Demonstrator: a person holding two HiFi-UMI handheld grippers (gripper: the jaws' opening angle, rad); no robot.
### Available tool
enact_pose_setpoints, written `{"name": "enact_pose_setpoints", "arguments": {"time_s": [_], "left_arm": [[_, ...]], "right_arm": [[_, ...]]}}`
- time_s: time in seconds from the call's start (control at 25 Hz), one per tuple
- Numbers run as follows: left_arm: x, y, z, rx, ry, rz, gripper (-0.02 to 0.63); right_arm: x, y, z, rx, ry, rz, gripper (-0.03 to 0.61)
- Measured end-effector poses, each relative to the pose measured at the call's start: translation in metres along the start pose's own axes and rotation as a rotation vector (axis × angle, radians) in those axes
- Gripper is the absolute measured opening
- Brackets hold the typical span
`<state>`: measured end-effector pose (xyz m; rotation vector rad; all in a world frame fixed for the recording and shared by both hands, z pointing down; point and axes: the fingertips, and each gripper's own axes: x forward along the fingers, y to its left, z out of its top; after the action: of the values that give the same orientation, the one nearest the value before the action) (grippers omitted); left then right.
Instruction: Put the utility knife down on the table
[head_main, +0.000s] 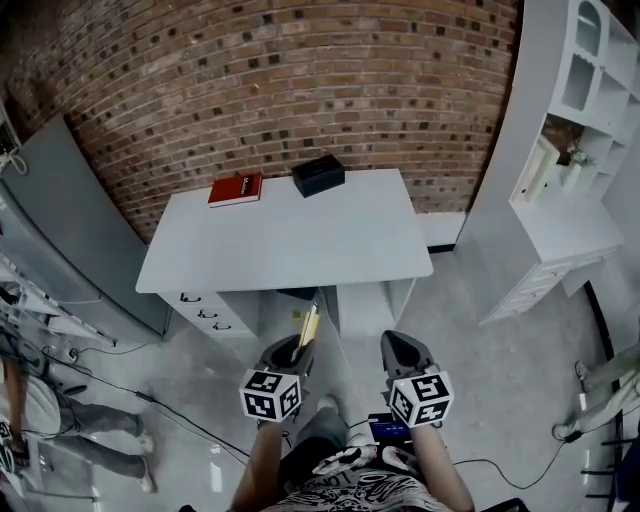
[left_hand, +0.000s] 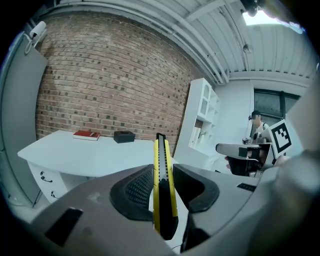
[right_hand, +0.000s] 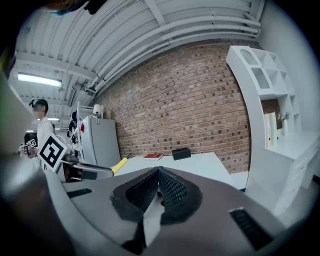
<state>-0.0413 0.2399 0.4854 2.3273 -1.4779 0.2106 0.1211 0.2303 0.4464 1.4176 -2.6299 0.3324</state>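
The white table (head_main: 290, 240) stood against the brick wall, most of its top bare. A black box (head_main: 318, 175) and a red book (head_main: 236, 189) sat well back along its far edge. The person stood in front of its near edge, both tongs held low over the floor and short of the tabletop.

The right tongs (right_hand: 158, 173) were pressed together at the tips, pad against pad, with nothing between them. The left tongs (left_hand: 165, 176) were closed to a narrow slot around the utility knife (left_hand: 162, 180), their ribbed pads flanking it on either side.

To my eye the knife would be light and stiff: a slim yellow body with a dark slider running down its face. Its smooth sides looked likely to slip if the pinch went slack. The flat flanks of the handle, near the black rear end, seemed the sensible place to hold it, and that was about where the pads had it.

It stood on edge between the jaws. Its butt was sunk down in the throat and its front end stuck out well past the fingertips, pointing toward the table. I could not tell whether any blade was out.
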Motion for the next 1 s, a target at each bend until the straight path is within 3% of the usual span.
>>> {"name": "enact_pose_setpoints", "arguments": {"time_s": [0.24,0.48,1.0], "left_arm": [[0.024,0.015,0.009,-0.01,0.009,0.002,0.124],[0.085,0.052,0.027,-0.02,0.007,-0.004,0.124],[0.249,0.176,0.122,-0.034,0.036,-0.075,0.124]], "right_arm": [[0.026,-0.017,0.0,0.02,0.022,-0.009,0.0],[0.091,-0.048,0.008,0.008,0.033,-0.014,0.0],[0.284,-0.108,0.058,0.014,0.09,-0.071,0.0]]}}
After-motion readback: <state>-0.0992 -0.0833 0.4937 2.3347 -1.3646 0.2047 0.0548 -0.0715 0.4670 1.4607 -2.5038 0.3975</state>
